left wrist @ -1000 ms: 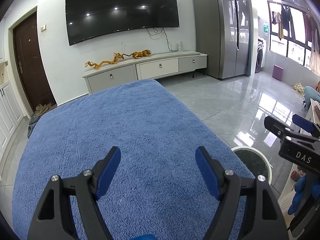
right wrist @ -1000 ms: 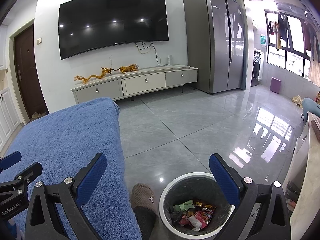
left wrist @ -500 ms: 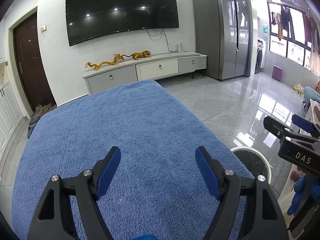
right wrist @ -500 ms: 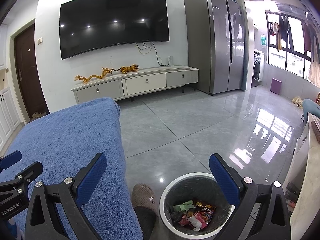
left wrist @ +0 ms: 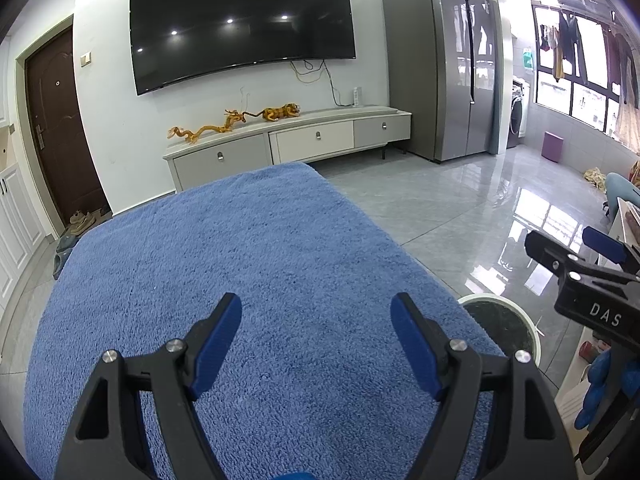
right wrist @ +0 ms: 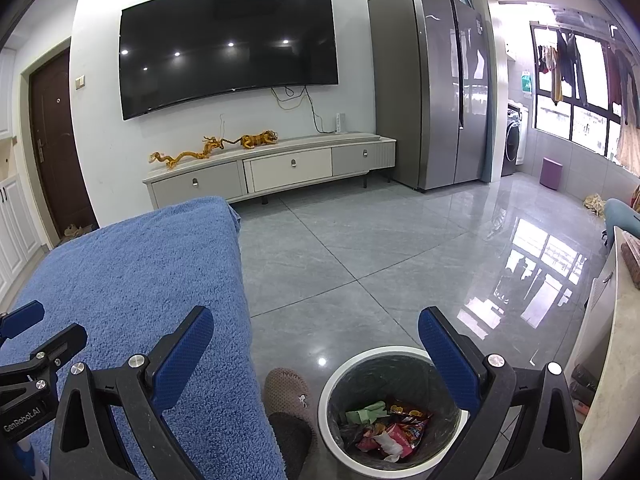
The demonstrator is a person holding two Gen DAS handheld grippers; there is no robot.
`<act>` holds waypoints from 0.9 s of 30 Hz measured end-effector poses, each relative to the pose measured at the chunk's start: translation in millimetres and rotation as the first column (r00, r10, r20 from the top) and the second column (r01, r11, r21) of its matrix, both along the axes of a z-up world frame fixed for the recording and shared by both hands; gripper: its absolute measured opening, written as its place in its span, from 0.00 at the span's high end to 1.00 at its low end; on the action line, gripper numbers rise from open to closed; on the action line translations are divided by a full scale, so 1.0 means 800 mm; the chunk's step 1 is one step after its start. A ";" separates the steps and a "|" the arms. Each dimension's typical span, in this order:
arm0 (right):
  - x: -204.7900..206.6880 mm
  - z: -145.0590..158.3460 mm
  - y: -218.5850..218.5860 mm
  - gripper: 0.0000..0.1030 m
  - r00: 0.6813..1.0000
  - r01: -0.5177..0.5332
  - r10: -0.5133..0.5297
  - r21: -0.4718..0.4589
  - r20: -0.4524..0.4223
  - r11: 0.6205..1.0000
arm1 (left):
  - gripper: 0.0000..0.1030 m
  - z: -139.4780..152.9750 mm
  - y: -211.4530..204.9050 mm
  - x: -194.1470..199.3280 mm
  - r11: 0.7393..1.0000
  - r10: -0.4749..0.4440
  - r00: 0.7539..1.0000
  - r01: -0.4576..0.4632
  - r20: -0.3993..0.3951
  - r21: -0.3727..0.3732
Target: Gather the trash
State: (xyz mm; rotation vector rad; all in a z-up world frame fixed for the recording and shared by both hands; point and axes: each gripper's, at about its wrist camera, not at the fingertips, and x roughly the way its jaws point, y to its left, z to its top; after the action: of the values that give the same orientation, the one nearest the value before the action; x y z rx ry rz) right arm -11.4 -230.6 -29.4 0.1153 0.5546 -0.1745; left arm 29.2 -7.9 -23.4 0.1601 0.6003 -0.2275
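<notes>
A round white-rimmed trash bin (right wrist: pixel 340 376) with a dark liner stands on the floor beside the table; its rim also shows in the left wrist view (left wrist: pixel 532 328). Inside it lie several wrappers (right wrist: pixel 394 424), red, orange and green. My right gripper (right wrist: pixel 316 340) is open and empty above the bin's near edge. My left gripper (left wrist: pixel 316 332) is open and empty above the blue towel-covered table (left wrist: pixel 240 260). No loose trash shows on the towel. Each gripper shows at the edge of the other's view.
A slippered foot (right wrist: pixel 288 396) stands between the table (right wrist: pixel 140 280) and bin. Glossy grey tile floor (right wrist: pixel 380 248) stretches ahead. A TV cabinet (right wrist: pixel 272 168), wall TV and fridge (right wrist: pixel 432 88) stand at the back. A pale counter edge (right wrist: pixel 612 340) is at the right.
</notes>
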 end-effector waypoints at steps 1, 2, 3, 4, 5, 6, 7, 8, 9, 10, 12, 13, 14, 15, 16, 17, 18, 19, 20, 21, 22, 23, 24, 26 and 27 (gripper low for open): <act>0.000 0.001 0.000 0.00 1.000 0.001 -0.001 0.000 0.001 1.000 | 0.26 0.000 0.000 0.000 1.000 0.001 1.000 -0.001 0.000 -0.001; 0.000 0.001 0.000 0.00 1.000 0.000 0.000 0.001 0.000 1.000 | 0.26 0.000 0.000 0.000 1.000 0.001 1.000 -0.001 -0.001 -0.002; -0.001 0.001 0.000 0.00 1.000 0.000 0.000 0.001 0.000 1.000 | 0.26 0.000 0.000 0.000 1.000 0.001 1.000 -0.001 -0.001 -0.003; -0.001 0.001 0.000 0.00 1.000 -0.001 0.001 0.001 0.000 1.000 | 0.26 0.000 0.000 0.000 1.000 0.001 1.000 -0.001 0.000 -0.003; -0.001 0.002 0.000 0.00 1.000 -0.002 0.002 -0.001 0.000 1.000 | 0.26 0.000 0.000 -0.001 1.000 0.002 1.000 -0.002 0.001 -0.003; -0.002 0.003 0.001 0.00 1.000 -0.003 0.003 -0.002 0.001 1.000 | 0.26 0.001 0.000 -0.001 1.000 0.001 1.000 -0.001 0.002 -0.003; -0.002 0.005 0.002 0.00 1.000 -0.005 0.005 -0.003 0.002 1.000 | 0.26 0.001 0.000 -0.001 1.000 0.000 1.000 0.000 0.004 -0.003; -0.003 0.007 0.002 0.00 1.000 -0.007 0.007 -0.004 0.002 1.000 | 0.26 0.001 -0.001 -0.002 1.000 -0.002 1.000 0.002 0.005 -0.003; -0.003 0.008 0.003 0.00 1.000 -0.008 0.008 -0.005 0.002 1.000 | 0.26 0.001 0.000 -0.002 1.000 -0.002 1.000 0.002 0.005 -0.004; -0.003 0.010 0.004 0.00 1.000 -0.009 0.009 -0.006 0.003 1.000 | 0.26 0.001 0.000 -0.003 1.000 -0.003 1.000 0.003 0.005 -0.005; -0.005 0.013 0.006 0.00 1.000 -0.010 0.010 -0.009 0.004 1.000 | 0.26 0.002 0.000 -0.004 1.000 -0.002 1.000 0.002 0.009 -0.005; -0.005 0.014 0.006 0.00 1.000 -0.010 0.010 -0.009 0.006 1.000 | 0.26 0.003 0.001 -0.005 1.000 -0.002 1.000 0.002 0.012 -0.005; -0.005 0.015 0.006 0.00 1.000 -0.009 0.009 -0.009 0.007 1.000 | 0.26 0.004 0.000 -0.006 1.000 -0.002 1.000 0.002 0.015 -0.004; -0.005 0.015 0.008 0.00 1.000 -0.009 0.009 -0.009 0.008 1.000 | 0.26 0.004 0.000 -0.007 1.000 -0.002 1.000 0.002 0.017 -0.005; -0.005 0.015 0.008 0.00 1.000 -0.010 0.010 -0.010 0.008 1.000 | 0.26 0.005 0.000 -0.008 1.000 -0.002 1.000 0.003 0.019 -0.006; -0.005 0.015 0.009 0.00 1.000 -0.011 0.011 -0.011 0.009 1.000 | 0.26 0.006 0.000 -0.009 1.000 -0.005 1.000 0.005 0.022 -0.006; -0.005 0.015 0.010 0.00 1.000 -0.011 0.012 -0.012 0.009 1.000 | 0.26 0.007 -0.001 -0.010 1.000 -0.007 1.000 0.007 0.023 -0.006; -0.006 0.016 0.010 0.00 1.000 -0.013 0.013 -0.013 0.010 1.000 | 0.26 0.007 -0.002 -0.011 1.000 -0.009 1.000 0.009 0.024 -0.005; -0.006 0.016 0.012 0.00 1.000 -0.014 0.014 -0.014 0.011 1.000 | 0.26 0.007 -0.002 -0.012 1.000 -0.009 1.000 0.009 0.026 -0.004; -0.006 0.015 0.012 0.00 1.000 -0.015 0.015 -0.015 0.012 1.000 | 0.26 0.008 -0.002 -0.013 1.000 -0.011 1.000 0.011 0.029 -0.005; -0.007 0.017 0.013 0.00 1.000 -0.016 0.016 -0.016 0.014 1.000 | 0.26 0.009 -0.001 -0.013 1.000 -0.011 1.000 0.012 0.029 -0.005; -0.008 0.016 0.013 0.00 1.000 -0.015 0.016 -0.016 0.016 1.000 | 0.26 0.010 -0.001 -0.014 1.000 -0.012 0.999 0.012 0.031 -0.006; -0.008 0.017 0.013 0.00 1.000 -0.014 0.014 -0.017 0.018 1.000 | 0.26 0.010 -0.001 -0.015 1.000 -0.013 0.999 0.014 0.033 -0.005; -0.010 0.016 0.012 0.00 1.000 -0.010 0.010 -0.016 0.022 1.000 | 0.26 0.012 -0.001 -0.017 1.000 -0.016 0.999 0.016 0.035 -0.005; -0.011 0.016 0.012 0.00 1.000 -0.009 0.009 -0.016 0.022 1.000 | 0.26 0.012 -0.002 -0.018 1.000 -0.017 0.999 0.017 0.036 -0.006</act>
State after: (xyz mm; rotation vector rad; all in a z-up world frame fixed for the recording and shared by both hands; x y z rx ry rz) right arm -19.8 -221.0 -16.2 0.0991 0.5311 -0.1689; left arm 14.8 -9.5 -13.6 0.1635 0.5630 -0.2427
